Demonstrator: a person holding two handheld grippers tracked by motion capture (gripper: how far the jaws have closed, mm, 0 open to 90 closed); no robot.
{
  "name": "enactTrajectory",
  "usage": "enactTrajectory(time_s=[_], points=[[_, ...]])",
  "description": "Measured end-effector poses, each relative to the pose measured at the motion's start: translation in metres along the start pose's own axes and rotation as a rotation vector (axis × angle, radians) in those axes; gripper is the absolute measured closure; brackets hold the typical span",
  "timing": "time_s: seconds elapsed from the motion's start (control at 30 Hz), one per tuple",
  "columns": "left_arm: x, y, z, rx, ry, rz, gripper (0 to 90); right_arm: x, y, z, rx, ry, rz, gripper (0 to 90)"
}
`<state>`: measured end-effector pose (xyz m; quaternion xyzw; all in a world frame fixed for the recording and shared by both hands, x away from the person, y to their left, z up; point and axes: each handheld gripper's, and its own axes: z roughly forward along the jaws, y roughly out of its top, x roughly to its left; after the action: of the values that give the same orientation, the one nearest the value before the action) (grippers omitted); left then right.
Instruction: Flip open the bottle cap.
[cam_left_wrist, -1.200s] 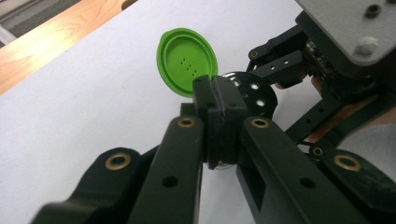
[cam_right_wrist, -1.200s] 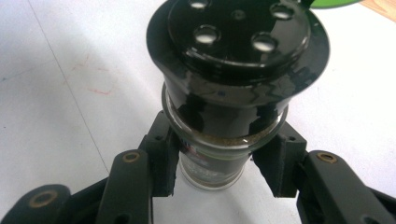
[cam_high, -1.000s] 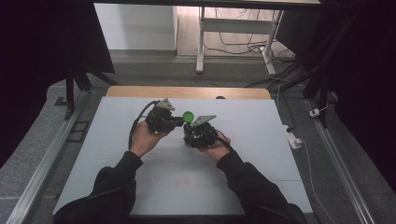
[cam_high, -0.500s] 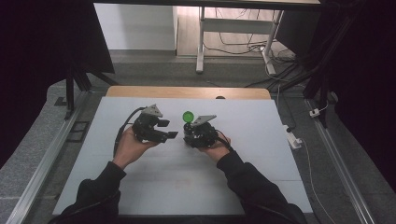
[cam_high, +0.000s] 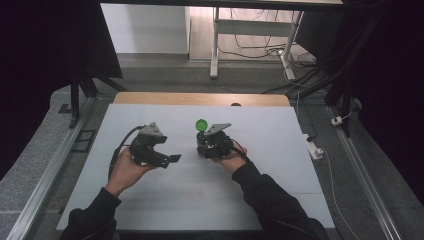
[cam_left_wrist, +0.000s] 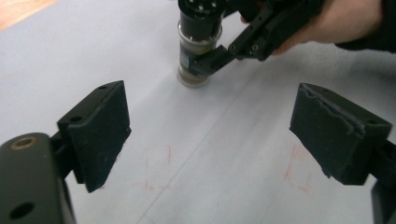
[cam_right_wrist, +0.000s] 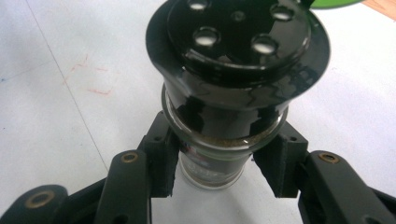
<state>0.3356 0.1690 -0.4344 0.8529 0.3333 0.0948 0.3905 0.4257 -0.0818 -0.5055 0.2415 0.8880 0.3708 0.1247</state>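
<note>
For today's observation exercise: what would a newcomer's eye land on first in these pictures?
The spice jar with its holed black shaker top, standing on the white table and clamped by the right gripper. A green flip lid hangs open above it. The left gripper is off to its side, jaws wide apart.

The white table (cam_high: 280, 150) runs pale and flat under both hands, with a bare wooden strip (cam_high: 200, 98) along its far edge. Standing upright on it, between the right gripper's (cam_right_wrist: 219, 168) jaws, is a small glass jar (cam_right_wrist: 212, 168) with a black perforated top. Faint red pen marks (cam_left_wrist: 156, 170) show on the surface just ahead of the left gripper (cam_left_wrist: 210, 135), short of the jar.
</note>
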Motion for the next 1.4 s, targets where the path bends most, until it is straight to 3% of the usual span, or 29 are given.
enactTrajectory(time_s=[0.33, 0.63, 1.03, 1.4], points=[[-0.007, -0.018, -0.013, -0.016, 0.003, -0.027, 4.9, 0.000, -0.001, -0.002, 0.015, 0.004, 0.031, 34.8], [-0.014, -0.035, -0.028, -0.040, 0.001, -0.057, 0.2, 0.003, -0.004, -0.016, 0.007, 0.012, 0.042, 23.7], [-0.019, -0.065, -0.049, -0.079, 0.016, -0.097, 0.0, 0.008, -0.007, -0.047, -0.029, 0.080, 0.114, 16.0], [-0.022, -0.088, -0.062, -0.082, 0.021, -0.140, 0.0, 0.016, -0.021, -0.086, -0.056, 0.117, 0.114, 9.0]])
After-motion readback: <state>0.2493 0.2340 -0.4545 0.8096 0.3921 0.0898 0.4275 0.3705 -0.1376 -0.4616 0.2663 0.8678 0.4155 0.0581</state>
